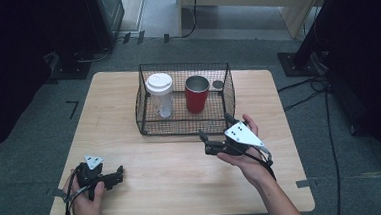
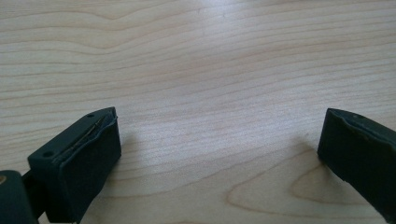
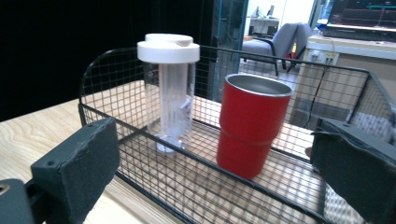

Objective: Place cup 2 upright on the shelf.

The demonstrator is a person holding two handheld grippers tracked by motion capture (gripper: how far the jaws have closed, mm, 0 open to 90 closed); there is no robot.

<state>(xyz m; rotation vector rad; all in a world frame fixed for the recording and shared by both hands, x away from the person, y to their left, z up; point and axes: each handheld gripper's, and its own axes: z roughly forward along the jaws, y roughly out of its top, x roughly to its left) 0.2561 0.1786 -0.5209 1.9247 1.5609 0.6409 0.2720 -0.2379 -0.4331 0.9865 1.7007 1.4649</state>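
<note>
Landmark: black wire basket (image 1: 184,124), standing toward the far middle of the wooden table (image 1: 173,178).

Inside the basket, two vessels, both upright. Clear tumbler with a white lid (image 1: 159,95) in the left half. Red cup (image 1: 196,93) with a bare metal inside just beside it, toward the right half; a small gap between the two, not touching. In the right gripper view the clear tumbler (image 3: 169,91) stands left of the red cup (image 3: 252,123), both on the mesh floor behind the near wall of the basket (image 3: 187,186). A small round grey thing (image 1: 218,85) lies at the far right corner of the basket; too small to tell what it is.

Right gripper (image 1: 215,134): held in the person's right hand (image 1: 246,156) just outside the near right corner of the basket, above the table. Jaws point toward the basket and stand wide apart with nothing between them; the red cup is framed in the gap but lies beyond the basket wall, untouched.

Left gripper (image 1: 113,176): well apart from the basket, toward the near left corner of the table, held low in the left hand (image 1: 86,204). In the left gripper view its jaws stand wide apart over bare wood grain (image 2: 210,93), gripping nothing.
</note>
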